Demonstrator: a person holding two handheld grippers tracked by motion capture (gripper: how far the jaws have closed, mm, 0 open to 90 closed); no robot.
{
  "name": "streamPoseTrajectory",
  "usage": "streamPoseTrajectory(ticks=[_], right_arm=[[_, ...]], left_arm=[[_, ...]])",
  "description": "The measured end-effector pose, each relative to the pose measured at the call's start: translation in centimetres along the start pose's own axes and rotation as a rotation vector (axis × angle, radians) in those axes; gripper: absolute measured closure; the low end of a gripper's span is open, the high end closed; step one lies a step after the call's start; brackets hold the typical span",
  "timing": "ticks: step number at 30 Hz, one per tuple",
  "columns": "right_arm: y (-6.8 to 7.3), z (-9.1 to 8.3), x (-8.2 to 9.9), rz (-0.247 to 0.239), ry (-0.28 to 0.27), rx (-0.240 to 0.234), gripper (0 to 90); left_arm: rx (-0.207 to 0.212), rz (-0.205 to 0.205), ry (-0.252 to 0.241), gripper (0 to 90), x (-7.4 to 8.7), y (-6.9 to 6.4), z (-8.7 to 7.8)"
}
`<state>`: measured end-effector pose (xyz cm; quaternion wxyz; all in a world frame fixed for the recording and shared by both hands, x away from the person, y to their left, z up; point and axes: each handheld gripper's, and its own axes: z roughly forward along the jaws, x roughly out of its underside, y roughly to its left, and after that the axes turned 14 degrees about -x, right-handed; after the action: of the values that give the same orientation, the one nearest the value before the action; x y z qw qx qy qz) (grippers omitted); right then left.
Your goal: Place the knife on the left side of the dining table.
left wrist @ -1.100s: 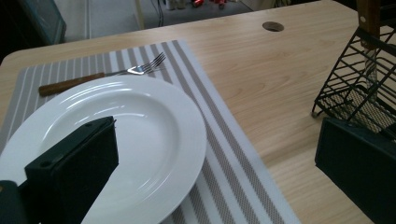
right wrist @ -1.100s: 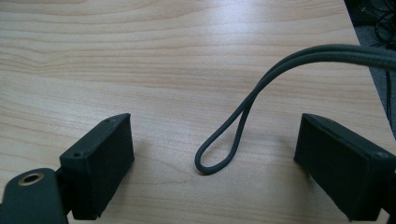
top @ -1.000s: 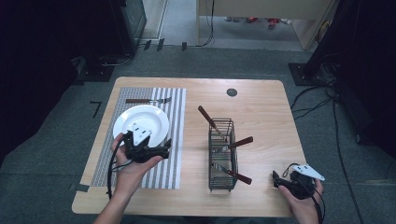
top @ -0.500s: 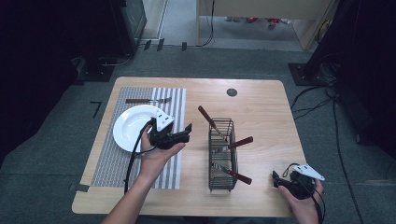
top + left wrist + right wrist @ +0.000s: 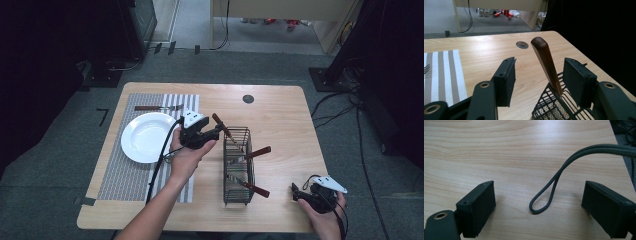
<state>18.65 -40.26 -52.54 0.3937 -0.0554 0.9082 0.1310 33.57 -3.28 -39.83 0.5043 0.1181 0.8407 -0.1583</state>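
A black wire basket (image 5: 237, 165) stands on the table right of centre with three wooden-handled utensils in it. One handle (image 5: 220, 125) leans out of its far left corner. My left gripper (image 5: 216, 132) is open at that corner, one jaw on each side of the handle and not touching it. The left gripper view shows the brown handle (image 5: 544, 58) rising from the basket (image 5: 559, 106) between the open jaws of my left gripper (image 5: 539, 65). My right gripper (image 5: 296, 193) rests low near the table's front right edge; it (image 5: 539, 188) is open and holds nothing.
A white plate (image 5: 147, 136) lies on a striped placemat (image 5: 125, 175) at the left, with a fork (image 5: 157, 107) beyond it. Two more handles (image 5: 257, 152) stick out of the basket's right side. A cable hole (image 5: 248, 99) is at the back. A cable loop (image 5: 549, 192) lies between the right jaws.
My left gripper has moved right from over the plate to the basket's far left corner and now straddles the leaning handle. The right gripper has stayed put.
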Motion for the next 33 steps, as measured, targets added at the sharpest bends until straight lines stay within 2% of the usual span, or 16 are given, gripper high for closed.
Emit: streamPoseTrajectory(ticks=[1,4,7,10,11,13,15,17,19,22,23,33], right_arm=[[0.0,0.0,0.0,0.0,0.0,0.0,11.6],[0.0,0.0,0.0,-0.002,0.0,-0.001,11.6],[0.0,0.0,0.0,-0.002,0.0,-0.001,11.6],[0.0,0.0,0.0,-0.001,0.001,-0.001,11.6],[0.0,0.0,0.0,-0.002,0.0,-0.001,11.6],[0.0,0.0,0.0,-0.001,0.0,-0.001,11.6],[0.0,0.0,0.0,-0.002,0.0,0.0,11.6],[0.0,0.0,0.0,-0.002,0.0,0.0,11.6],[0.0,0.0,0.0,-0.002,0.0,0.0,11.7],[0.0,0.0,0.0,-0.001,0.001,0.0,11.7],[0.0,0.0,0.0,-0.002,0.0,0.0,11.6],[0.0,0.0,0.0,0.001,0.0,0.002,11.6]], left_arm=[[0.011,-0.005,0.001,49.0,0.0,-0.1,0.2],[0.002,-0.015,0.007,54.0,0.1,-0.2,0.6],[0.015,-0.037,0.005,57.1,0.2,-0.2,0.9],[-0.003,-0.023,-0.017,59.4,0.2,-0.6,1.1],[0.002,-0.028,-0.015,60.9,0.1,-0.6,1.2],[0.023,-0.034,-0.019,69.4,0.0,-0.6,1.1],[0.047,-0.037,-0.024,71.8,-0.1,-0.6,1.0],[0.061,-0.039,-0.04,74.3,-0.2,-0.6,0.7],[0.087,-0.057,-0.059,77.4,-0.5,-0.5,0.4],[0.11,-0.082,-0.082,81.0,-0.9,-0.4,0.0],[0.107,-0.077,-0.094,81.6,-1.0,-0.3,-0.2],[0.172,-0.107,-0.202,82.0,-2.8,0.0,-2.6]])
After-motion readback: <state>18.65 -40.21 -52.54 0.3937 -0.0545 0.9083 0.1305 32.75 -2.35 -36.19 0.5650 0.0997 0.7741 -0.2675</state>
